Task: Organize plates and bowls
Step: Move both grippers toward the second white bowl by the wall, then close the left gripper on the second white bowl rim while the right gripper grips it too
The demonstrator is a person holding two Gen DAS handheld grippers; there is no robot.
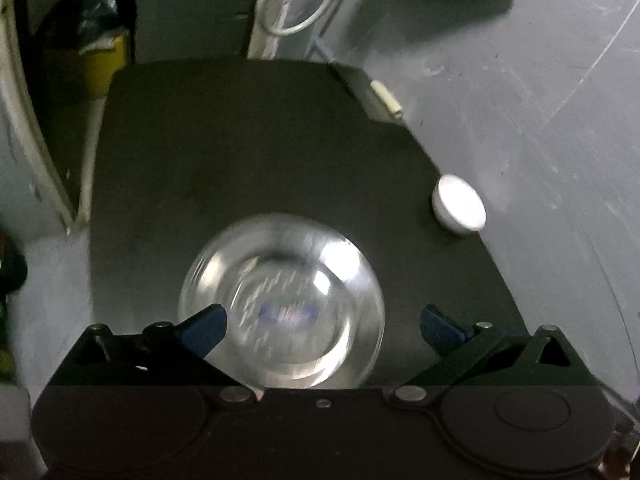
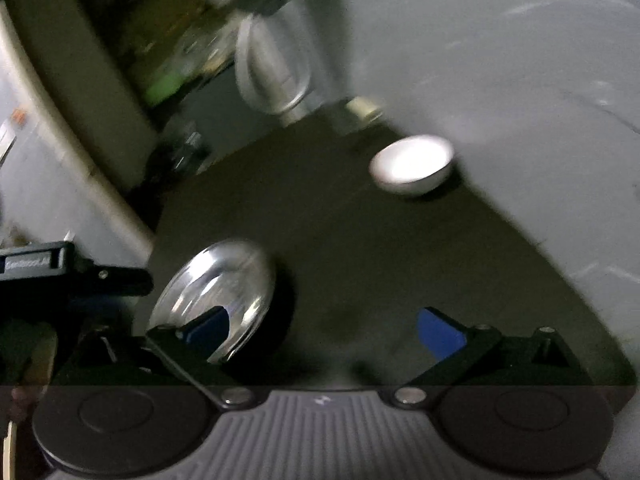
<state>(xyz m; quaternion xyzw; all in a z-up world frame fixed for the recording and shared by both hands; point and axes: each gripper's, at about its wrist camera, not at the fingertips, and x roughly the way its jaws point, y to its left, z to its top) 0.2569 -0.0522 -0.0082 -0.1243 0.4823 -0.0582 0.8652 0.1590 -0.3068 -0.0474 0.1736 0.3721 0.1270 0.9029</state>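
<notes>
We hold both claws over a dark mat (image 1: 248, 152) laid on a grey floor (image 1: 540, 80); the left gripper (image 1: 323, 326) has its blue pads spread wide, nothing pressed between them, and a clear glass bowl (image 1: 282, 300) sits on the mat below it, low in the centre of the left wrist view, blurred; the right gripper (image 2: 323, 330) is likewise spread wide and empty; in its view the same glass bowl (image 2: 216, 292) lies at the lower left, partly behind one pad, and the body of the left gripper shows at the left edge; a small white bowl (image 1: 458, 205) stands apart at the mat's right edge, upper right of centre in the right wrist view (image 2: 412, 164); we see no plates in either view; we judge the glass bowl set down and released, while the white bowl stays separate, so gathering or stacking the two seems left to do; a white cable (image 1: 292, 4) lies coiled at the top of the left view.
</notes>
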